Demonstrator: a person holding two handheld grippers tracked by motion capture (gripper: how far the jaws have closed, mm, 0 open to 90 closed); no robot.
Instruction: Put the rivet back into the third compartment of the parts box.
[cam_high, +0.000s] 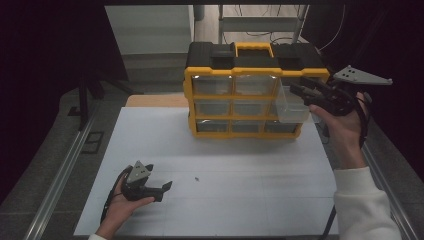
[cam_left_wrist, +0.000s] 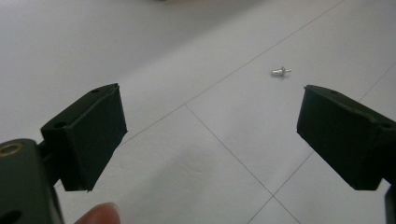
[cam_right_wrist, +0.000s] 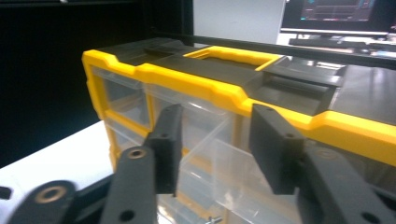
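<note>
Laboratory recording station: white gridded work board (cam_high: 240, 170) on metal rails (cam_high: 62, 172), dark curtained surroundings, lit computer monitor (cam_right_wrist: 343, 14) behind, yellow-and-black plastic drawer organizer (cam_high: 250, 85).

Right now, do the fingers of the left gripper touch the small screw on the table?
Apart. In the left gripper view the small screw lies on the white table beyond the open left gripper, with bare table between them.

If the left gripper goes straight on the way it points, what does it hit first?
Probably the small metal pin lying on the white tabletop; it sits slightly right of the line between the open left gripper jaws, so it might slip past.
</note>
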